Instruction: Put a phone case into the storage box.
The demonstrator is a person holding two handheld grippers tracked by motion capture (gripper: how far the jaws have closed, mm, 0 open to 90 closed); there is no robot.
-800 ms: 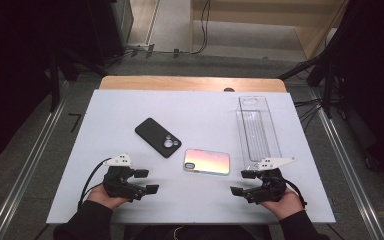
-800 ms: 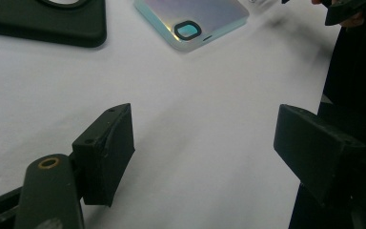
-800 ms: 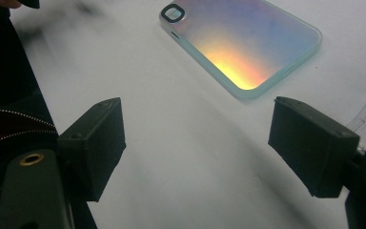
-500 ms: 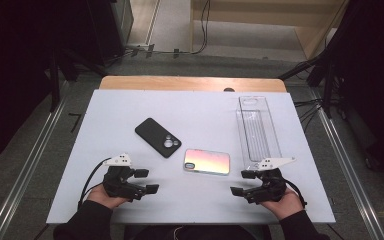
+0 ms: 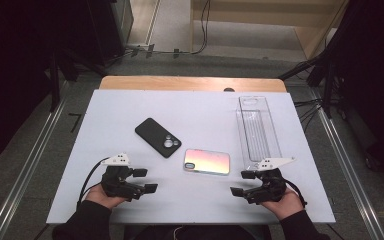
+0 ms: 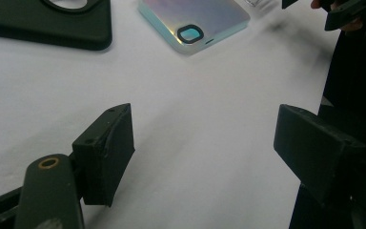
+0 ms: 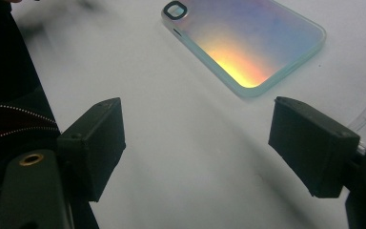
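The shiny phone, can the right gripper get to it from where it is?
Probably yes. The right gripper has open, empty jaws, and the shiny phone lies flat just ahead of it with bare table between. The clear tray stands off to the side.

The person's two hands rest low, at about 7 and 5 o'clock in the high view. The left gripper (image 5: pixel 145 181) and the right gripper (image 5: pixel 241 183) point toward each other. Both have their jaws wide apart, holding nothing.
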